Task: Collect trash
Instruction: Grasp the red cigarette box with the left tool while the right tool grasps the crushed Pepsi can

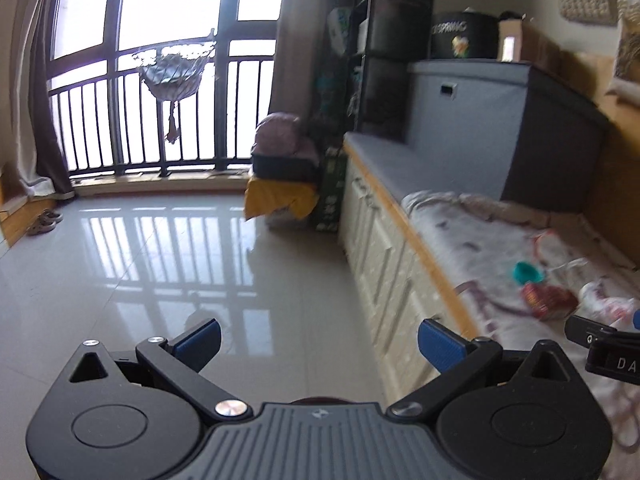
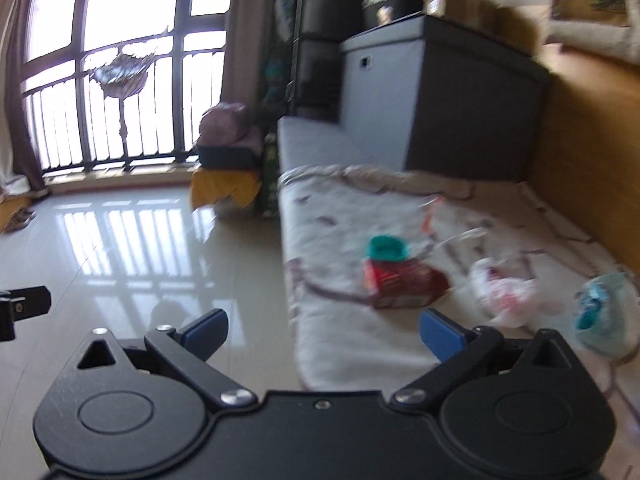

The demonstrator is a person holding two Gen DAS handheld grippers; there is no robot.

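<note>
1. Right gripper (image 2: 322, 330) is spread wide, nothing between its blue pads, hanging over the near edge of the mat (image 2: 340, 216). Left gripper (image 1: 318, 342) is just as wide and empty, out over the floor (image 1: 160, 248) beside the cabinet front, well off the mat.
2. The trash sits on the mat: a red box (image 2: 404, 280) just ahead of the right gripper, a teal lid (image 2: 386, 248) touching the box's far side, a crumpled white bag (image 2: 506, 294) right of the box, a pale blue wrapper (image 2: 606, 312) further right again.
3. Risk one: the box looks flattened and lies low on soft fabric. A low scoop could pinch the mat along with it and drag the mat off.
4. Risk two: the lid rests against the box, so nudging the box may send the lid rolling toward the floor edge.
5. Risk three: the bag is limp and thin. A wide-set grip may catch only a fold and let it slip out.
6. Both views are smeared with motion blur, so exact edges are hard to judge. Closing at speed invites a miss.
7. No bin shows in either view.
</note>
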